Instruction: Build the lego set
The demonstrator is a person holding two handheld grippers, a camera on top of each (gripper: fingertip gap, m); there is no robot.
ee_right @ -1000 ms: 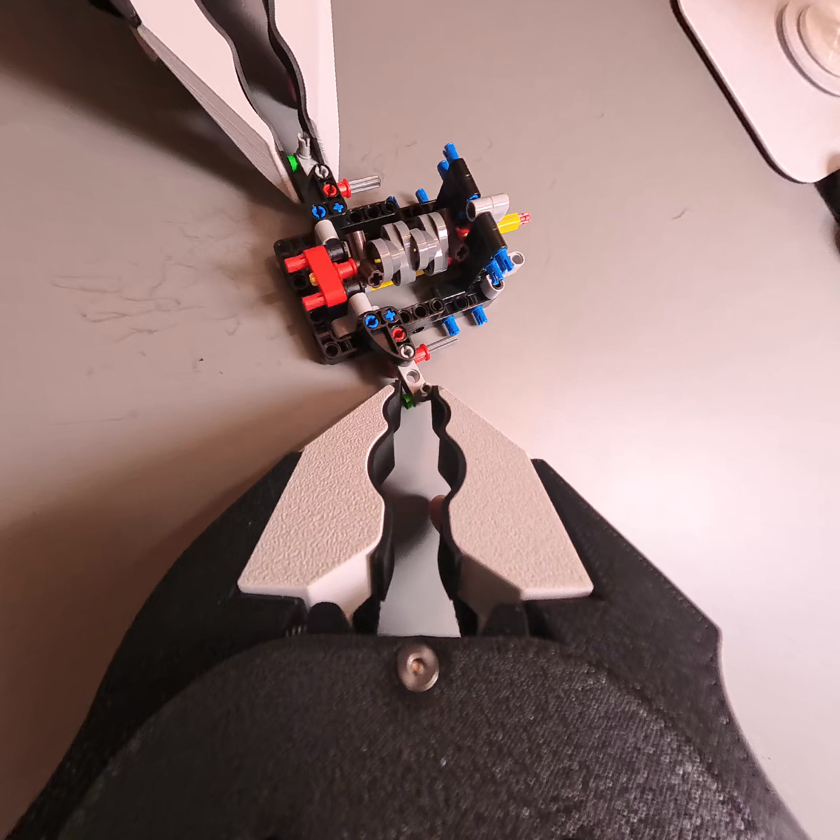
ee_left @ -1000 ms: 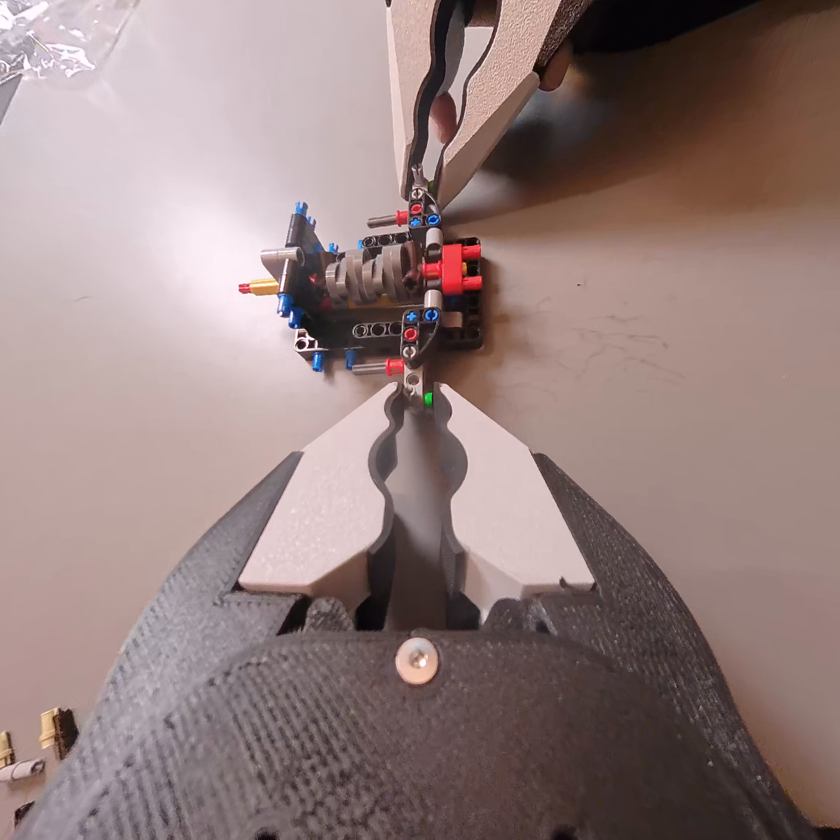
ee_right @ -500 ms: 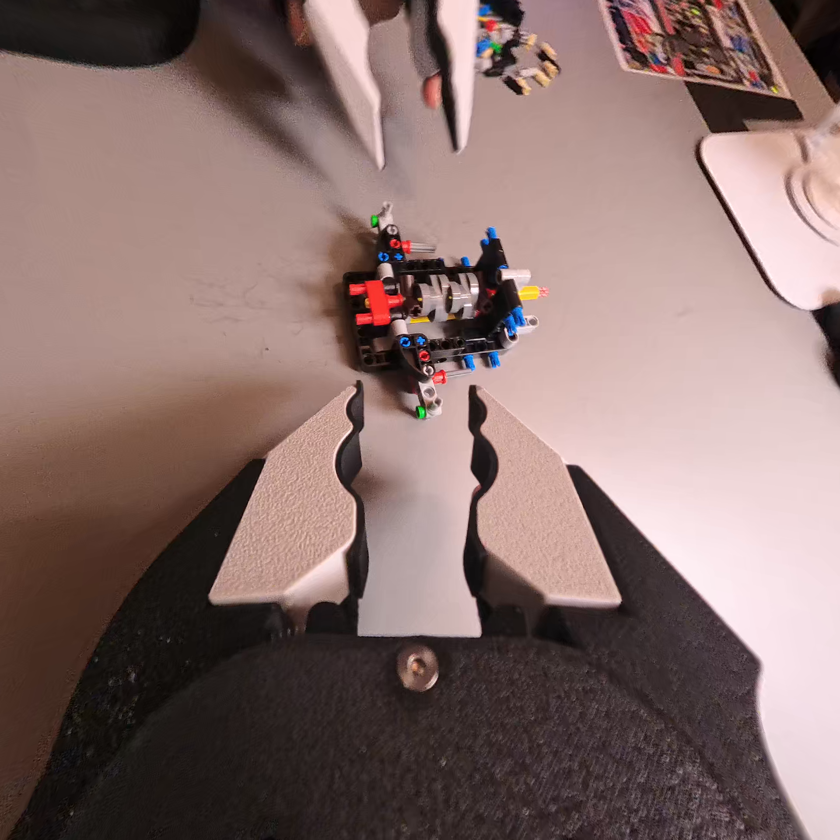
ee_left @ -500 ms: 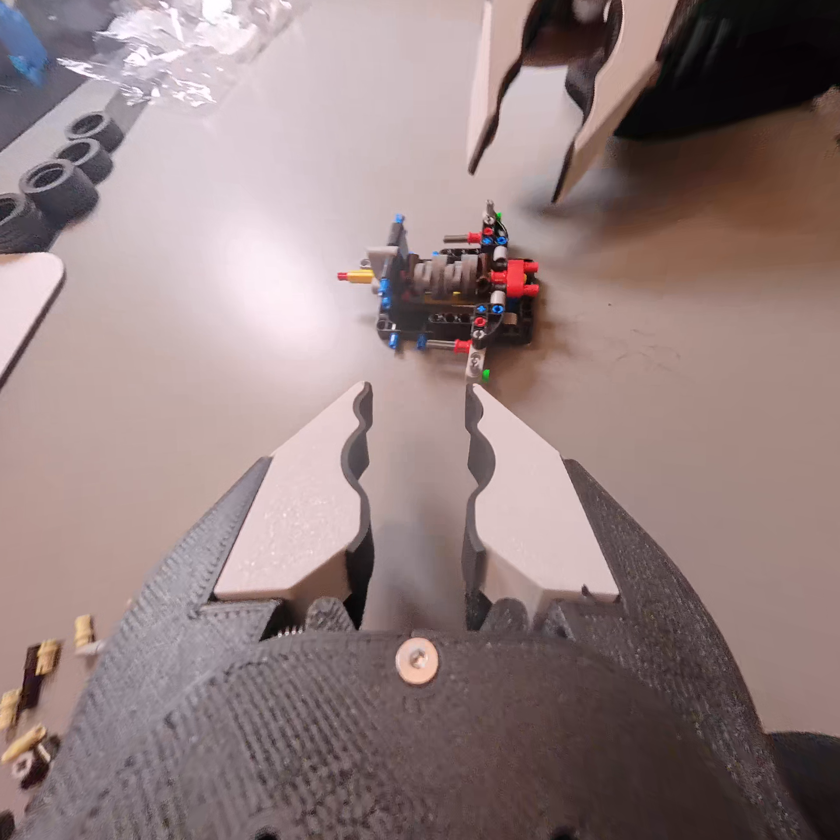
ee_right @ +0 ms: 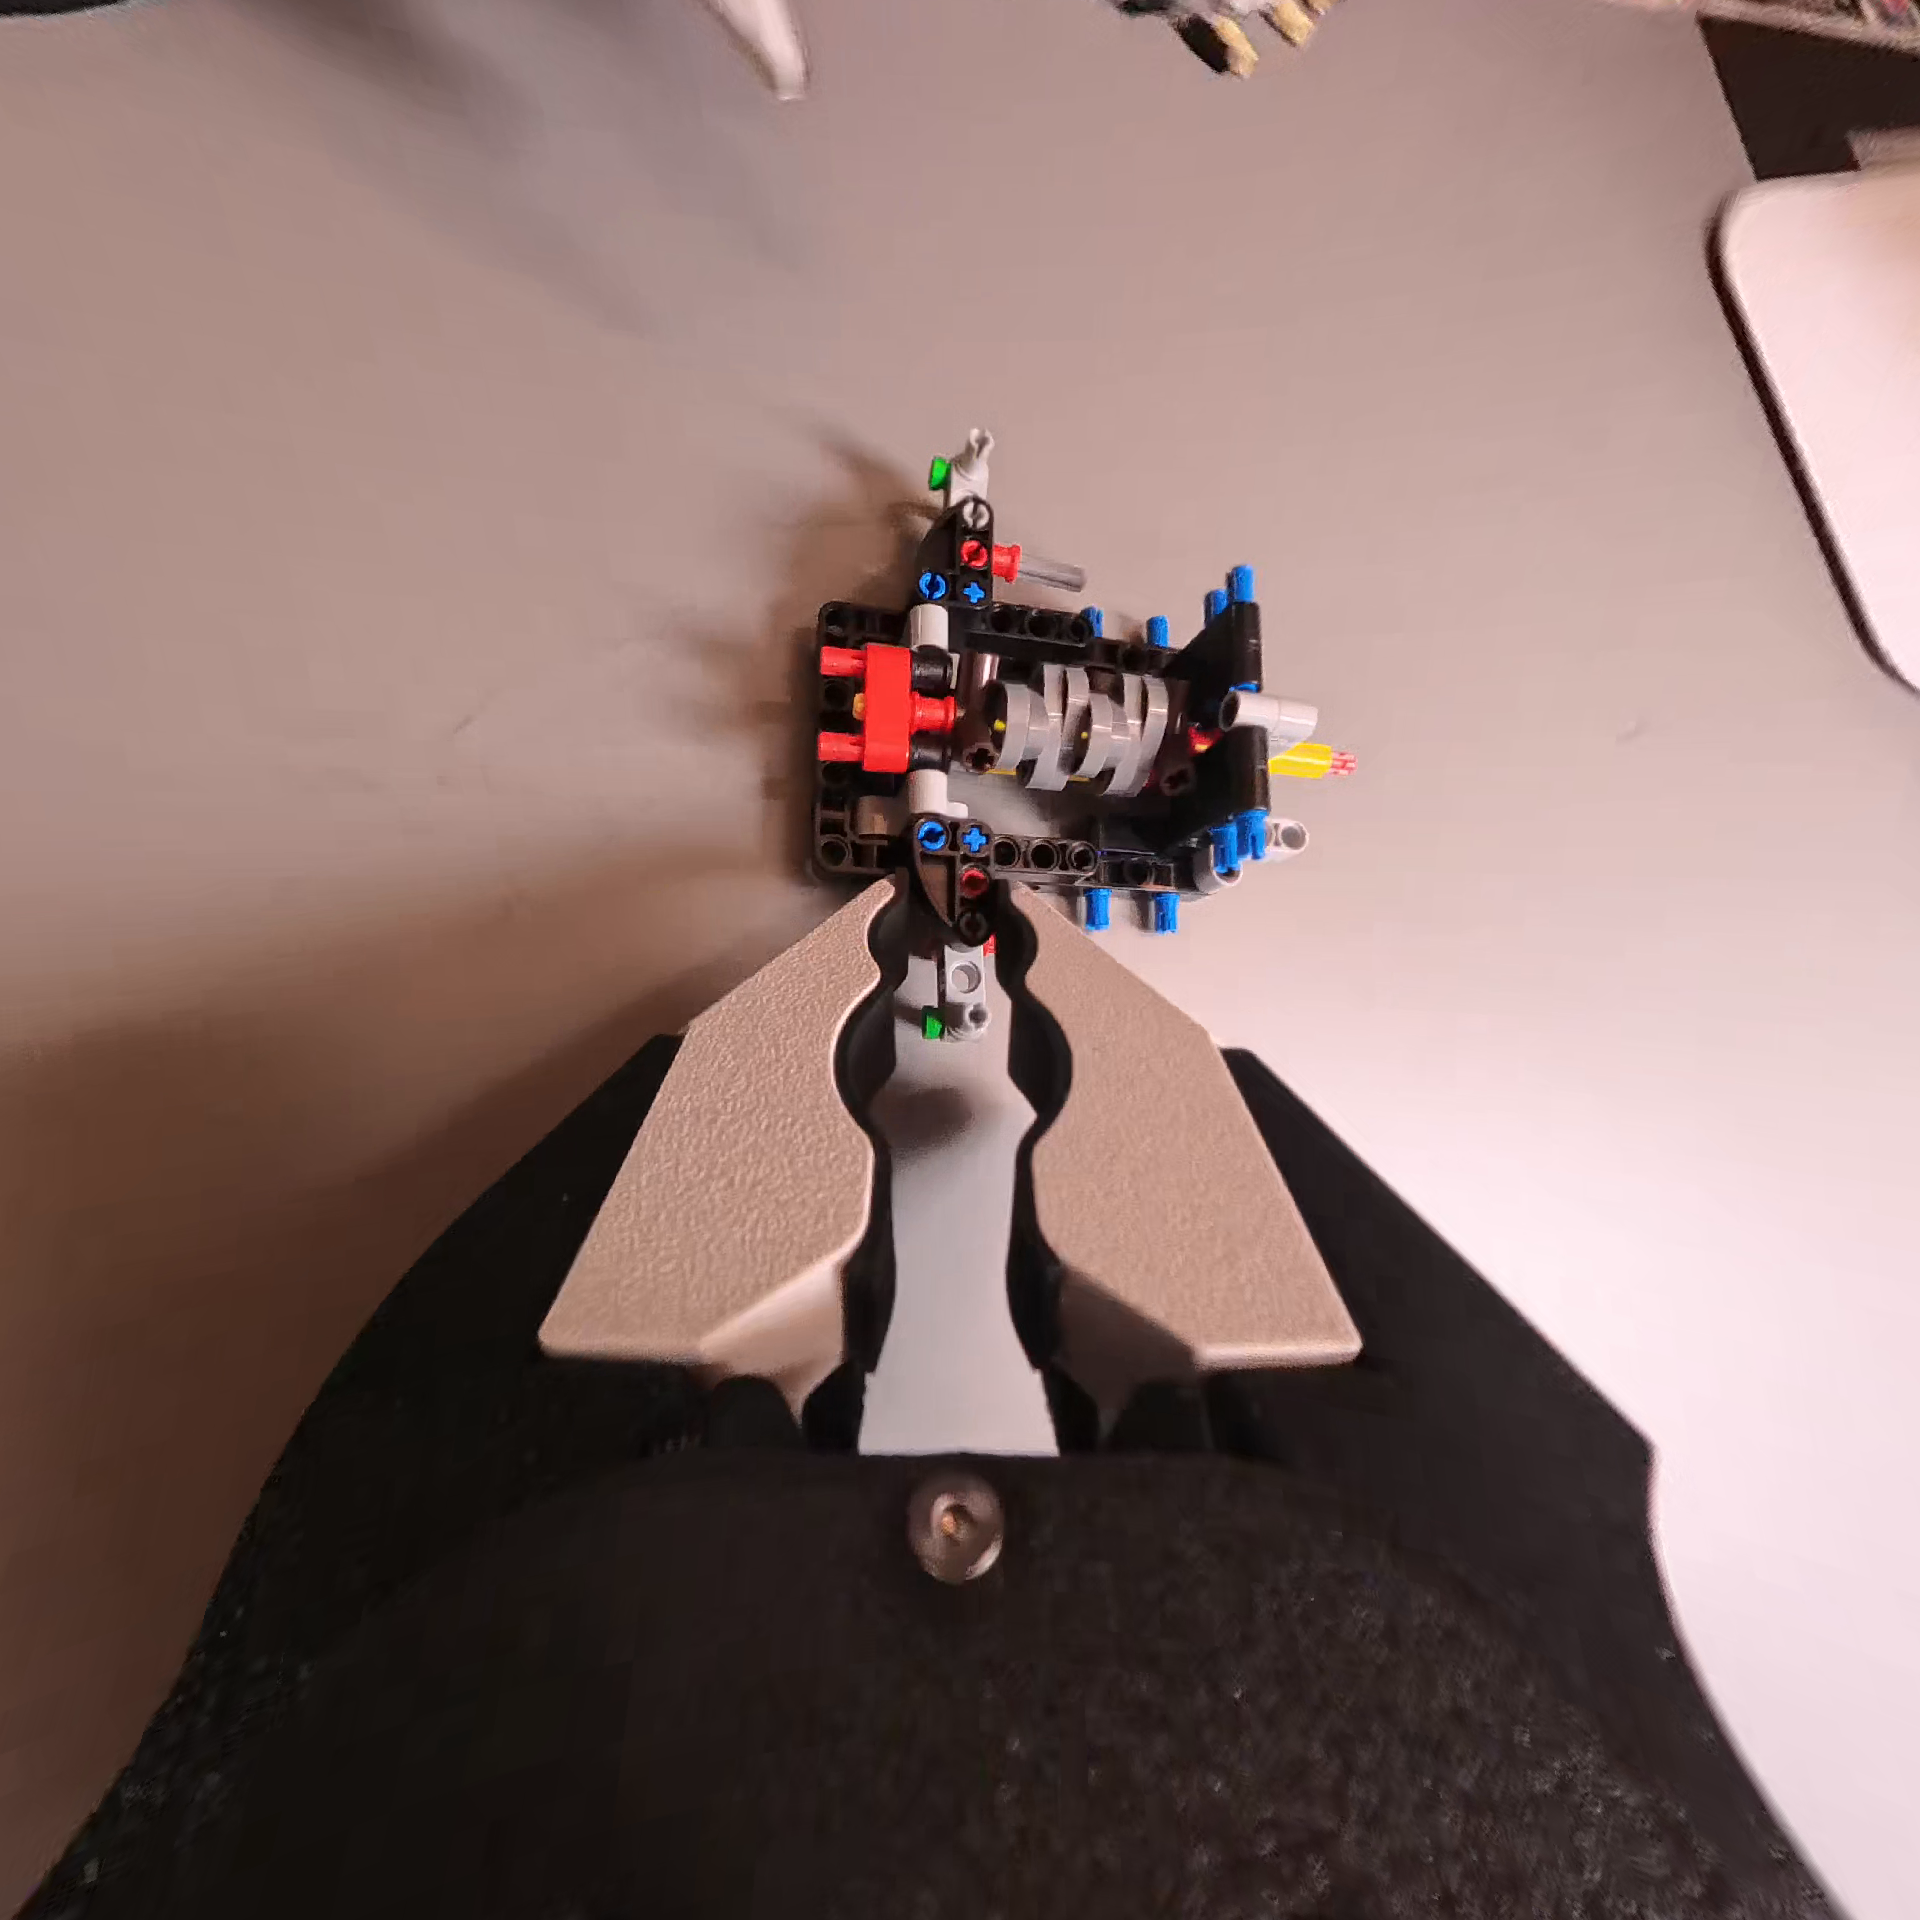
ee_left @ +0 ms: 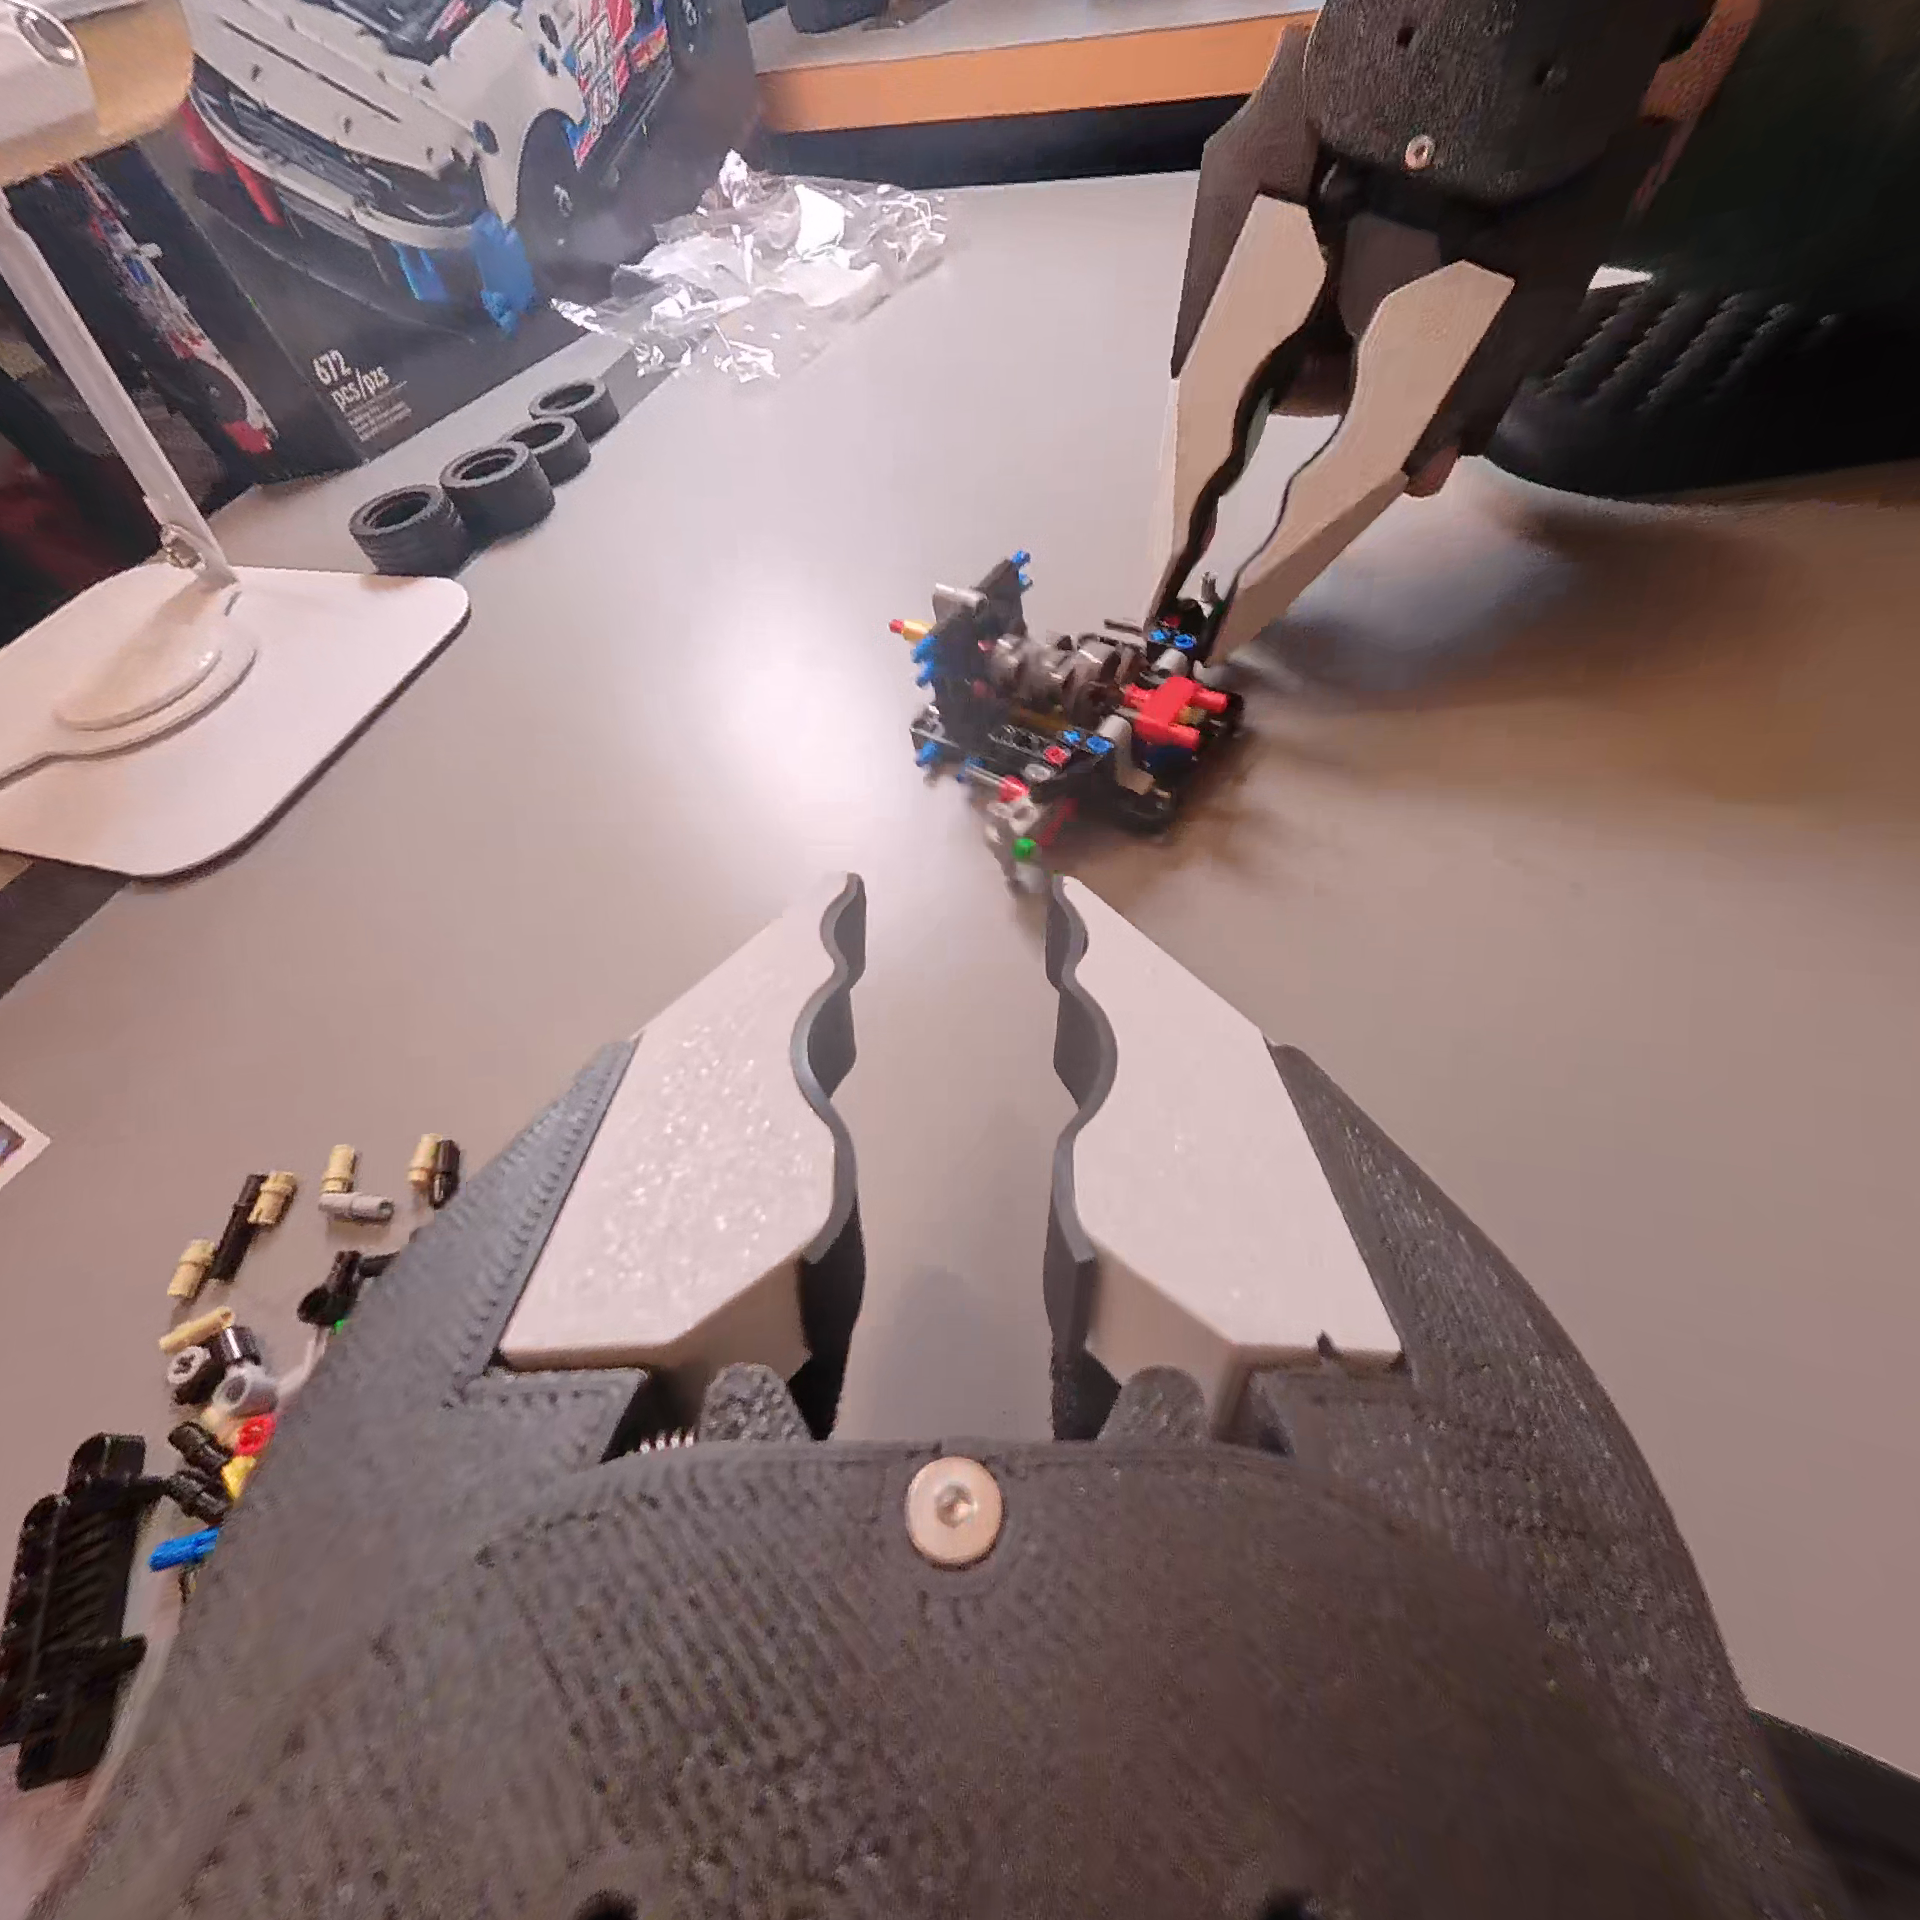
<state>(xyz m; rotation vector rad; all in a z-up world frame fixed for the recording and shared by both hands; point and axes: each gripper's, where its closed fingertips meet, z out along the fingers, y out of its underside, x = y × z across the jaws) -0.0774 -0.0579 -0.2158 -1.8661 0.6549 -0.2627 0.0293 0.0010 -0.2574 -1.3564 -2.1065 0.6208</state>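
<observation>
Left gripper (ee_left: 951, 899): fingers spread wide, nothing between them; tips just short of the model's near arm, apart from it.
Right gripper (ee_right: 951, 904): fingers narrowed around the model's side arm, tips at the black curved link; the small gap makes it unclear whether the pads press it. In the left wrist view it (ee_left: 1195, 623) comes down steeply on the model's far side.
Model (ee_left: 1070, 707): flat on the table (ee_left: 1455, 987), black frame, grey gear stack in the middle, red block at one end, yellow axle tip at the other, blue pins along the sides.
Side arms: one grey-and-green arm (ee_right: 961, 473) sticks out free on the far side in the right wrist view; the other (ee_right: 956, 997) lies between the right fingers.
Loose parts (ee_left: 239, 1340): small pins and connectors scattered left of the left gripper, well apart from the model.
Tyres (ee_left: 488, 483): four in a row, far left, near the box (ee_left: 364, 208).
Lamp base (ee_left: 208, 707): white, left of the model, well apart.
Plastic bag (ee_left: 769, 260): crumpled, far back.
Open room: bare table all around the model; widest to its right in the left wrist view.
</observation>
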